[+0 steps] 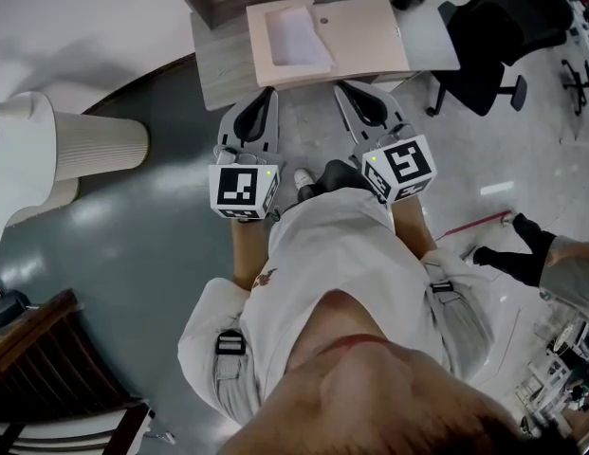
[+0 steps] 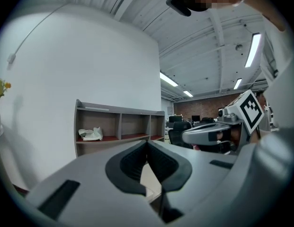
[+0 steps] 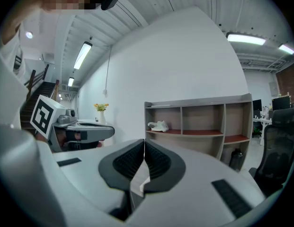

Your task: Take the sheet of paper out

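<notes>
A white sheet of paper point(image 1: 296, 38) lies in the left half of an open beige folder-like tray point(image 1: 365, 36) on a small grey table point(image 1: 216, 69). Both grippers are held side by side just short of the table's near edge. My left gripper point(image 1: 265, 95) points at the table's left part, its jaws shut with nothing between them point(image 2: 147, 144). My right gripper point(image 1: 345, 89) points below the tray's middle, also shut and empty point(image 3: 144, 144). In each gripper view the other gripper shows alongside, the right point(image 2: 208, 135) and the left point(image 3: 83, 131).
A wooden shelf unit point(image 3: 199, 122) stands against the white wall behind the table, with a white cloth point(image 2: 91, 134) on one shelf. A black office chair point(image 1: 484, 55) stands at the right, a white ribbed cylinder point(image 1: 95, 145) at the left. Another person's foot point(image 1: 526, 249) is at the right.
</notes>
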